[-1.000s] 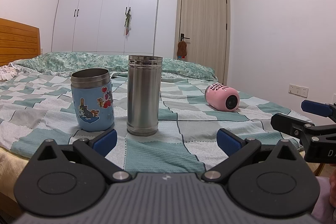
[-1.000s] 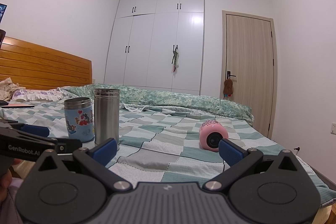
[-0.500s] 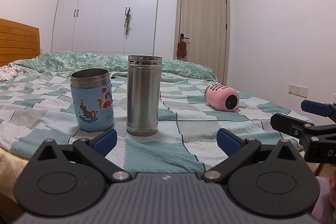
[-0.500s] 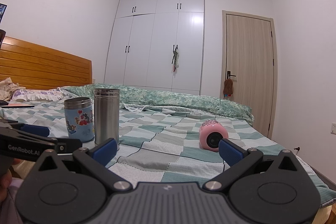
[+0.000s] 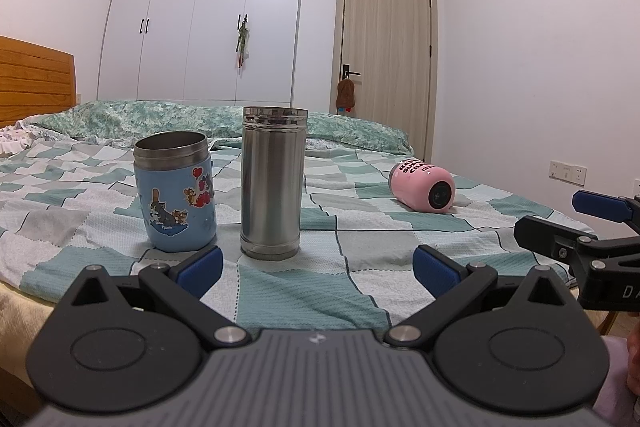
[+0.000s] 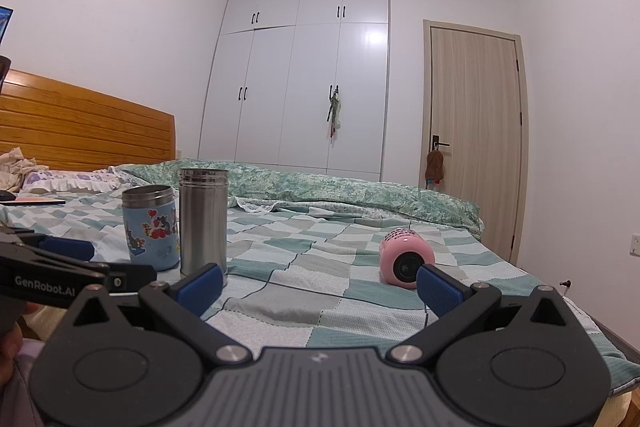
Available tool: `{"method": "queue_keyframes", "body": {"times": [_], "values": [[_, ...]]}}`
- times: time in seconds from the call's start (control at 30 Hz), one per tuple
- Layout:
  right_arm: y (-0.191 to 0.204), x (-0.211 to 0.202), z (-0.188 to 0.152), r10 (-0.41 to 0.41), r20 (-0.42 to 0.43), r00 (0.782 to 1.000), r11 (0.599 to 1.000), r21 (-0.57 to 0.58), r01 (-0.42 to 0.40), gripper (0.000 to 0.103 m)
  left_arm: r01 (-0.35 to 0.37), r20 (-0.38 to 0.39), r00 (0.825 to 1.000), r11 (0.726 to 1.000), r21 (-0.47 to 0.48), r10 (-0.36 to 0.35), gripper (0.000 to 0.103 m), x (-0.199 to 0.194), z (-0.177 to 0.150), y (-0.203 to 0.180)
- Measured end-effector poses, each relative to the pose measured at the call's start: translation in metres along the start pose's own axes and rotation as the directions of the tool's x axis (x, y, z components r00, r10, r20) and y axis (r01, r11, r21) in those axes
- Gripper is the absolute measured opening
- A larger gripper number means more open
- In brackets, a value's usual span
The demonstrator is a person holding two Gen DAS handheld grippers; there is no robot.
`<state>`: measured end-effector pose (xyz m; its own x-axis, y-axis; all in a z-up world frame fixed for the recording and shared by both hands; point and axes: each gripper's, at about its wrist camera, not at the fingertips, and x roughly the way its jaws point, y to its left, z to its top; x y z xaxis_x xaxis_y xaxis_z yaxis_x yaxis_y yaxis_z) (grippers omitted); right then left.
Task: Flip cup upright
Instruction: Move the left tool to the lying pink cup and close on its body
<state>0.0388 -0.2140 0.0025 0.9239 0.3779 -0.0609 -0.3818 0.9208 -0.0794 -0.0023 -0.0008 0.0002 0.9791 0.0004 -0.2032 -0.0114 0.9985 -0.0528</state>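
Observation:
A pink cup (image 5: 422,186) lies on its side on the checked bedspread, its base toward me; it also shows in the right wrist view (image 6: 406,261). A blue cartoon cup (image 5: 175,191) and a tall steel cup (image 5: 273,183) stand upright at the left; both show in the right wrist view, blue cup (image 6: 151,227) and steel cup (image 6: 203,221). My left gripper (image 5: 318,267) is open and empty, near the bed's front edge before the steel cup. My right gripper (image 6: 319,285) is open and empty, short of the pink cup.
The bed (image 5: 360,239) has a checked green and grey cover with a rumpled quilt (image 6: 340,191) at the back. A wooden headboard (image 6: 80,131) is at the left. White wardrobe (image 6: 304,83) and a door (image 6: 474,151) stand behind. The other gripper shows at each view's edge.

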Motion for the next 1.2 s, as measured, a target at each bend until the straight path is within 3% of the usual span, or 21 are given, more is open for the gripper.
{"method": "queue_keyframes", "body": {"times": [0.37, 0.6, 1.2], "values": [[-0.012, 0.005, 0.006, -0.005, -0.018, 1.0, 0.999, 0.049, 0.006, 0.103, 0.019, -0.021, 1.0, 0.999, 0.038, -0.018, 0.103, 0.005, 0.016, -0.012], [-0.049, 0.018, 0.024, -0.047, -0.051, 0.998, 0.999, 0.021, 0.048, 0.103, 0.065, -0.061, 0.996, 0.996, 0.059, -0.062, 0.103, 0.033, 0.04, -0.033], [-0.165, 0.128, 0.053, -0.114, -0.2, 0.973, 0.993, -0.035, 0.11, 0.103, 0.167, -0.152, 0.977, 0.978, 0.121, -0.148, 0.103, 0.183, 0.116, -0.104]]}}
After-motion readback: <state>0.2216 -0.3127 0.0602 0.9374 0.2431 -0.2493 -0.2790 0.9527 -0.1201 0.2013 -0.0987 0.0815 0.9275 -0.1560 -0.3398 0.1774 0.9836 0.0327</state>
